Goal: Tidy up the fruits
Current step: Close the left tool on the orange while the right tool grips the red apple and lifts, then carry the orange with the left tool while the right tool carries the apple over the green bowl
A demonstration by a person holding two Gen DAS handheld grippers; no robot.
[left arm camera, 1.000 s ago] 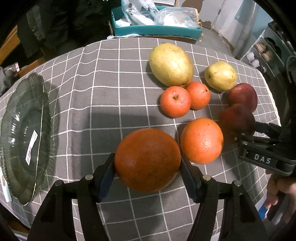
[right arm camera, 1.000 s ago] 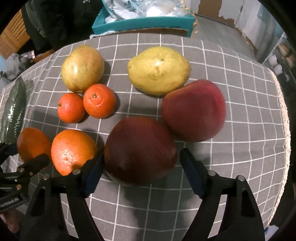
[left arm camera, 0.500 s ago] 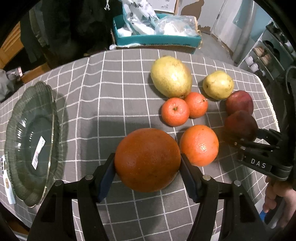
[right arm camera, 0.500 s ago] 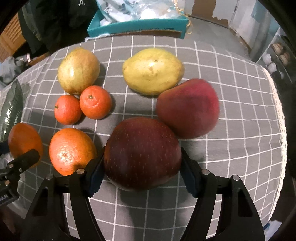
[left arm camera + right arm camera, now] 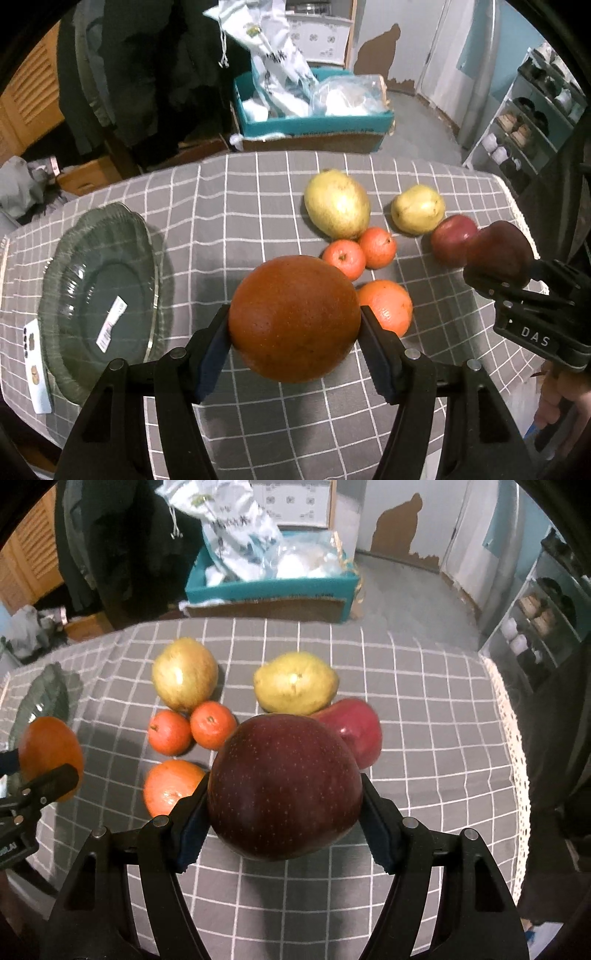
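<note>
Large orange (image 5: pixel 294 317): clamped between the fingers of the left gripper (image 5: pixel 295 345), above the checked cloth (image 5: pixel 229 221); the glass plate (image 5: pixel 99 295) lies to its left
Dark red apple (image 5: pixel 284 786): gripped on both sides by the right gripper (image 5: pixel 284 821) — held over the cloth
Fruit on the cloth: a smaller orange (image 5: pixel 386 306); two mandarins (image 5: pixel 360 251) touching; two yellow-green pears (image 5: pixel 236 679); a red apple (image 5: pixel 354 731) just beside one pear
Beyond the table: a teal box (image 5: pixel 273 587) holding bags
</note>
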